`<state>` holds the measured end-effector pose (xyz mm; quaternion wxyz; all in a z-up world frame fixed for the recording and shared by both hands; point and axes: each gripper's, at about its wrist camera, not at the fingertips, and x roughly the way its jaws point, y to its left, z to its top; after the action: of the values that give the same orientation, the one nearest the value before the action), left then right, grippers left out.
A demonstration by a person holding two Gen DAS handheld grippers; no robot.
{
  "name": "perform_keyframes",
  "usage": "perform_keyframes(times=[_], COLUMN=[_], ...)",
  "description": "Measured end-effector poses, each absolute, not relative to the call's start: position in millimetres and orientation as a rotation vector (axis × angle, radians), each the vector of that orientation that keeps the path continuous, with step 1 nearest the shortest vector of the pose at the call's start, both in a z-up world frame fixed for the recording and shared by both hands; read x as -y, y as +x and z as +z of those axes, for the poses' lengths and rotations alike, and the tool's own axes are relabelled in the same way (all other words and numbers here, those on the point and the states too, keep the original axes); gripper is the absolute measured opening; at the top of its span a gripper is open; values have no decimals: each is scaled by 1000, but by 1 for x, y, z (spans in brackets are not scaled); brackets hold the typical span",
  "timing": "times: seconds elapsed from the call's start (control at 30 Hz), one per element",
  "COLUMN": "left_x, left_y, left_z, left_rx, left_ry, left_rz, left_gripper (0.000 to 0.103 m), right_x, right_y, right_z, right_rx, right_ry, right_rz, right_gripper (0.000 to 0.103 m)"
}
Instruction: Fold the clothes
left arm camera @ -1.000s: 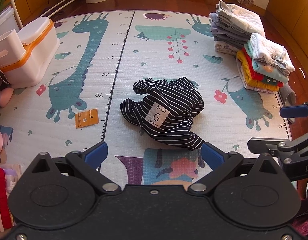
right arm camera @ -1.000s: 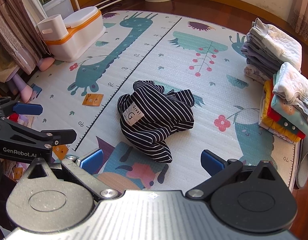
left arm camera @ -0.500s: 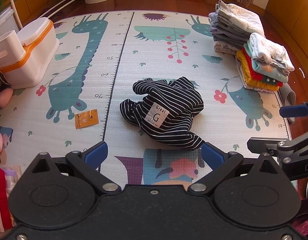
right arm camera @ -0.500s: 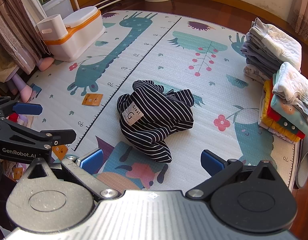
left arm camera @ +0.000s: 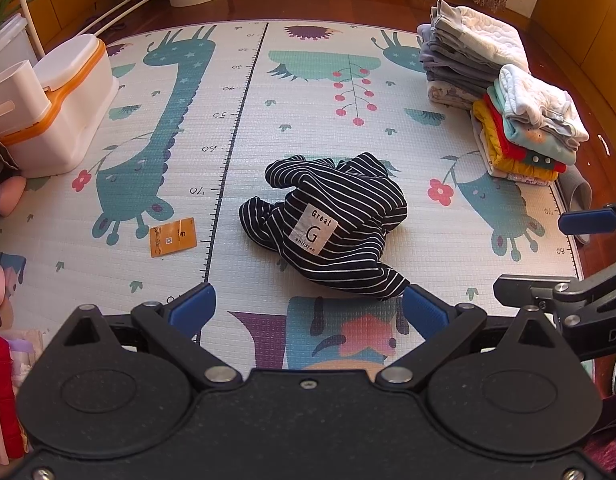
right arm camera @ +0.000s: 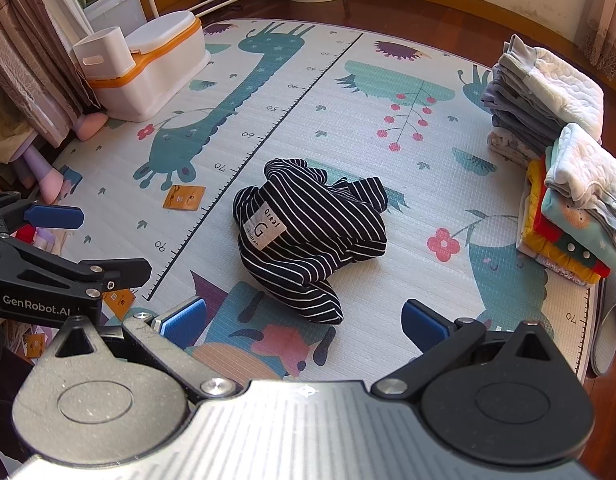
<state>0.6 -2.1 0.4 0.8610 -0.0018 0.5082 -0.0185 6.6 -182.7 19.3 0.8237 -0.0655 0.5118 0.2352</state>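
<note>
A crumpled navy garment with thin white stripes lies in a heap in the middle of the play mat, its white "Great G children" patch facing up. My left gripper hovers open just short of the heap's near edge, nothing between its blue fingers. My right gripper is open too, above the mat beside the garment's near sleeve end. Each gripper shows at the edge of the other's view: the right gripper and the left gripper.
Two stacks of folded clothes stand at the mat's right edge, a grey slipper near them. A white and orange plastic box sits at the left. An orange card lies on the patterned mat.
</note>
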Motion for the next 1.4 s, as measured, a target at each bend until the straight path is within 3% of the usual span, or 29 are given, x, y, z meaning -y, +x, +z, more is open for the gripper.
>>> perform_keyframes(times=[0.53, 0.93, 1.27, 1.4], left_x=[7, -3, -15, -27], left_y=[5, 49, 118, 149], left_z=[-2, 15, -4, -22], left_rx=[-1076, -1045, -1113, -1112], left_ry=[13, 113, 376, 327], left_rz=[-59, -226, -355, -389], left_gripper=[101, 101, 101, 101], right_x=[180, 176, 182, 188], right_y=[13, 77, 157, 190], right_z=[28, 36, 17, -13], right_rx=[-1078, -1038, -1090, -1141], right_ry=[-148, -265, -181, -116], right_rz=[543, 603, 621, 616], right_gripper=[103, 102, 82, 76])
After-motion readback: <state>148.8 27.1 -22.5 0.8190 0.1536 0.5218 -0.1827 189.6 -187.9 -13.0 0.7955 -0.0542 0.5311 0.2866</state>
